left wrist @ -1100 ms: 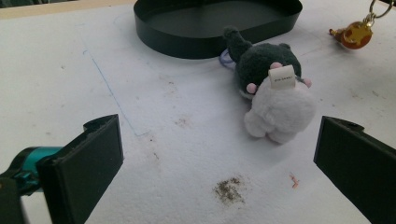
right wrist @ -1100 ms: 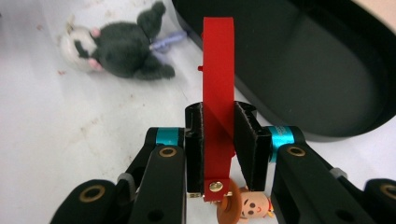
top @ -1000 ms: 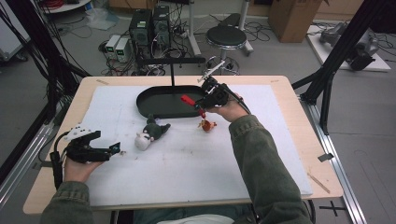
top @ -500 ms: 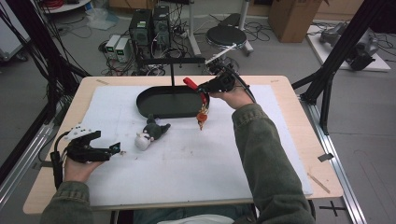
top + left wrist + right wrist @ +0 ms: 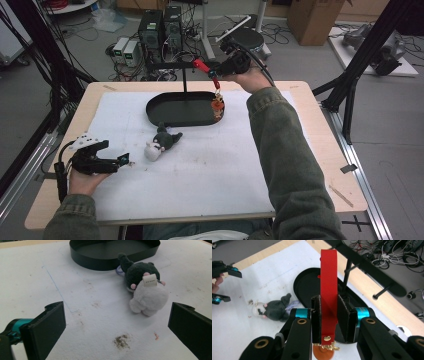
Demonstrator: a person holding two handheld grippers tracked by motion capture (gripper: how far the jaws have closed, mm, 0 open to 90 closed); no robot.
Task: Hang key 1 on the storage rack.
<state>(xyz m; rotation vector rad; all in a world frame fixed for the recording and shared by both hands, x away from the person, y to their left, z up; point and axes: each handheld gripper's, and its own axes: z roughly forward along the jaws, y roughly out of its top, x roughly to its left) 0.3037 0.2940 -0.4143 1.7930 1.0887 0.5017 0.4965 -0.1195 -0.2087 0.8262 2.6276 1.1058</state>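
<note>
My right gripper (image 5: 214,71) (image 5: 329,315) is raised over the right end of the black oval tray (image 5: 172,119) (image 5: 308,281), shut on the red strap (image 5: 202,65) (image 5: 328,275) of a keychain. Its orange charm (image 5: 217,104) (image 5: 323,353) dangles below the jaws, over the tray's right rim. A dark-and-white plush toy (image 5: 160,142) (image 5: 146,287) (image 5: 274,308) lies on the white mat in front of the tray. My left gripper (image 5: 122,160) (image 5: 116,327) rests at the mat's left, open, pointing at the plush with nothing between its jaws.
A thin black post with a crossbar (image 5: 172,64) (image 5: 362,265) rises from the tray. The tray (image 5: 112,255) holds nothing. Beyond the wooden table's (image 5: 305,100) far edge are computers, cables and a stool. Dark smudges mark the mat near the left gripper (image 5: 229,286).
My right gripper has risen and moved away from me with the keychain, from low beside the tray to high above its right end. The left gripper has stayed put.
</note>
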